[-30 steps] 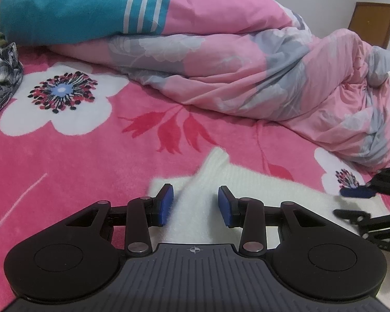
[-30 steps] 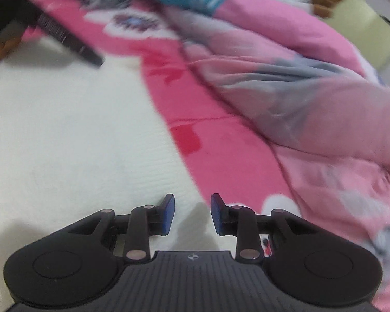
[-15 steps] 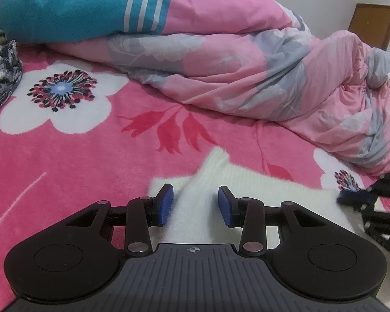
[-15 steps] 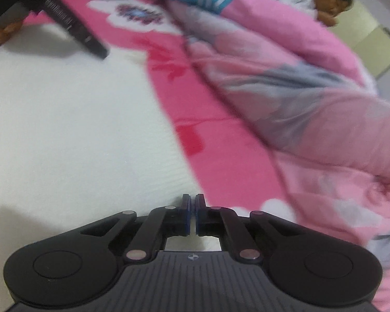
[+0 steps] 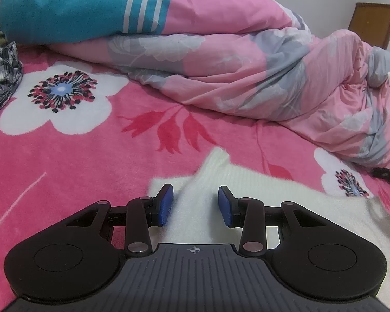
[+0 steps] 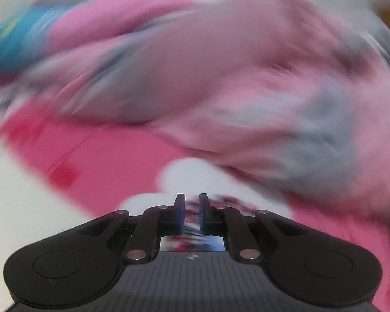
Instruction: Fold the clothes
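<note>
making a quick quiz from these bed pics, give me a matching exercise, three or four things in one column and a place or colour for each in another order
Things
1. white sweater
2. plaid shirt
3. quilt
4. door

Descriptions
A. brown, far right background
B. pink and grey, heaped along the back of the bed
C. checked, at the left edge
D. under the open left hand-held gripper

Pairs: 1-D, 2-C, 3-B, 4-A

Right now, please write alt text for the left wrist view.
Open left tongs straddle a raised fold of a white knit garment on a pink flowered blanket. Behind lies a rumpled pink and grey duvet.
</note>
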